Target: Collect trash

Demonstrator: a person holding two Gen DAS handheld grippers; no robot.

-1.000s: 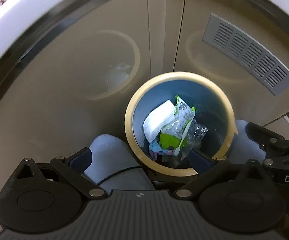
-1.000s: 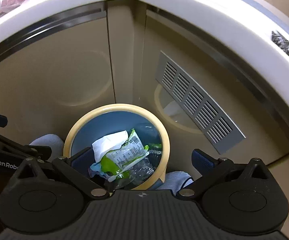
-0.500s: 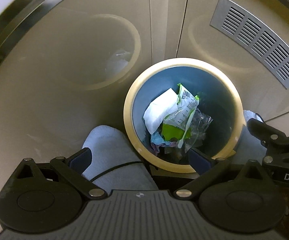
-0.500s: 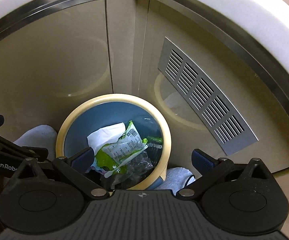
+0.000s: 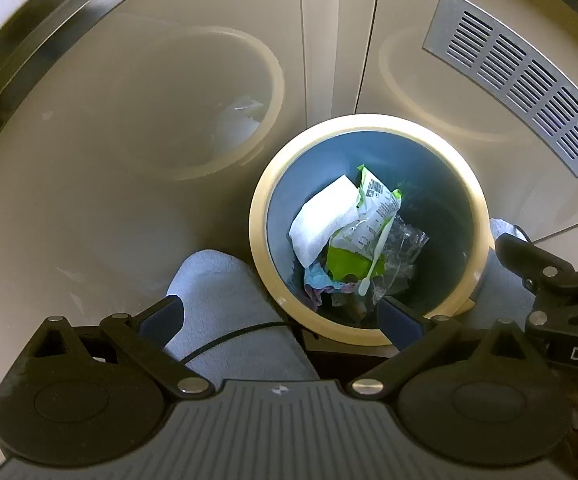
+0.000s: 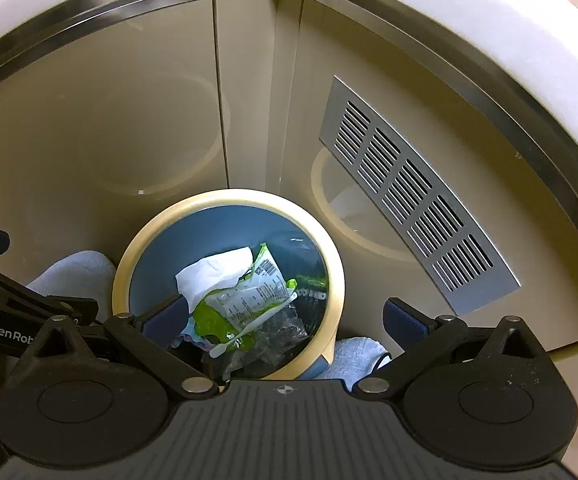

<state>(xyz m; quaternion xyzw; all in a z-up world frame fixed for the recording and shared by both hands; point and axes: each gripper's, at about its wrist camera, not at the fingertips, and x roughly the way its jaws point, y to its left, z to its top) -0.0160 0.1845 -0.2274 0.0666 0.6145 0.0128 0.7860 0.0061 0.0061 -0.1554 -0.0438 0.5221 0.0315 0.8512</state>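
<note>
Bin (image 5: 369,128) sits on the floor in the corner where two beige cabinet doors (image 5: 129,140) meet, blue inside with a cream rim, upright. Trash is already in it: white paper napkin (image 5: 323,216), green-and-white snack wrapper (image 5: 369,224), crumpled clear plastic (image 5: 403,248), a white stick-like utensil (image 5: 375,258) lying across the wrapper, plus some blue and pink scraps lower down that I can't identify. Left gripper (image 5: 279,314) hangs above the near-left rim, jaws spread wide, nothing between them; its left finger is over a grey-socked foot (image 5: 225,300), its right finger over the bin's near edge. Right gripper (image 6: 285,320) hangs above the near side of the bin too, jaws also spread and empty, left finger over the bin interior, right finger outside the rim toward the vented door (image 6: 409,208). A second socked foot (image 6: 353,354) is just beside the bin on that side. Judgement: the drop step looks done, both tools are unloaded and the load is well below the rim, so this reads as the end of a deposit cycle. Whether more litter is left I can't tell; only a sliver of white countertop (image 6: 449,12) shows, with something blurred at its far left. Next move likely calls for lifting both grippers clear of the rim without clipping it, then checking the counter for anything remaining.
</note>
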